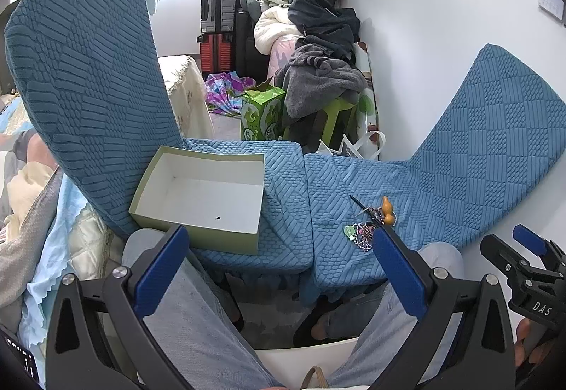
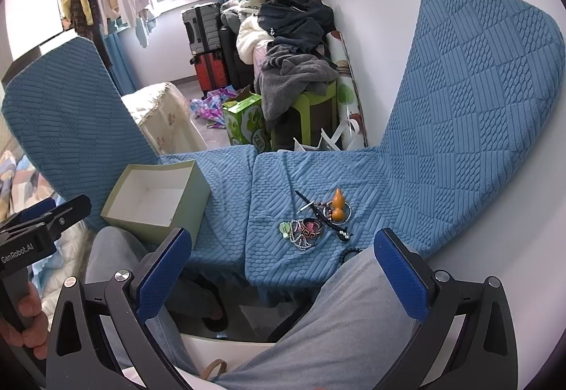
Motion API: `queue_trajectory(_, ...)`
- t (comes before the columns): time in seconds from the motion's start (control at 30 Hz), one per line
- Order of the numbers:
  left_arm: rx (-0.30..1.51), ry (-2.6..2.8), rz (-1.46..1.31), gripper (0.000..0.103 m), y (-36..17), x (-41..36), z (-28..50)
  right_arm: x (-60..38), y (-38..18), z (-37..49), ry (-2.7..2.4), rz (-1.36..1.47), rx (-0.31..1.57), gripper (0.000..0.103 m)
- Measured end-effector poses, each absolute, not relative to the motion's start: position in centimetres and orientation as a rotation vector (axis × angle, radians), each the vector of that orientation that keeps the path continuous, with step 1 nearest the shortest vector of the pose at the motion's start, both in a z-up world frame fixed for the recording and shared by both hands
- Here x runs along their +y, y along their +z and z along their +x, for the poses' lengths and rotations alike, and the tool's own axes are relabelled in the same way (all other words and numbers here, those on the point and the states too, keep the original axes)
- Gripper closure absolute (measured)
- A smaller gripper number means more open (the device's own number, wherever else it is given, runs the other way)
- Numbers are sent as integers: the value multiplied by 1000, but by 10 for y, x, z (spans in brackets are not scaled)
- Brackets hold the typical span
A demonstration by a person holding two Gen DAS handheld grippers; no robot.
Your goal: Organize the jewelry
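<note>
Both handheld grippers hover low above the seated person's grey-trousered knees (image 2: 353, 301), fingers pointing forward toward two blue quilted chair seats (image 1: 283, 185) pushed together. The left gripper (image 1: 279, 269) has its blue-padded jaws spread wide with nothing between them; it sits level, just short of the seat edge. The right gripper (image 2: 283, 273) is likewise spread wide and holds nothing; in the left wrist view it appears at the lower right (image 1: 523, 259), gripped from below by the person's right hand (image 1: 527, 344). The person's left hand (image 2: 21, 322) wraps the left gripper's handle. A small heap of jewelry (image 2: 315, 220), comprising beaded chains, a patterned bangle, a black hairpin and an orange gourd-shaped pendant, lies on the right-hand seat, well apart from both grippers. An open pale-green cardboard box with white lining (image 1: 201, 192) rests on the left-hand seat, apart from the heap.
</note>
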State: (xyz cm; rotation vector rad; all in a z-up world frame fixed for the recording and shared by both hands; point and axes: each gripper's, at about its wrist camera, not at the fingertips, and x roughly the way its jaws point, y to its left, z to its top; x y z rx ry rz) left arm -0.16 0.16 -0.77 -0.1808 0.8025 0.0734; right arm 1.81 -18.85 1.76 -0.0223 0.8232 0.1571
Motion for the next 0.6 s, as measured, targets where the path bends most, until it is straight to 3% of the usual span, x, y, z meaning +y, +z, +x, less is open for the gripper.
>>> queue_trajectory(0.6, 805, 75, -188, 0, -7, 1, -2, -189, 15, 20, 162, -18, 831, 0)
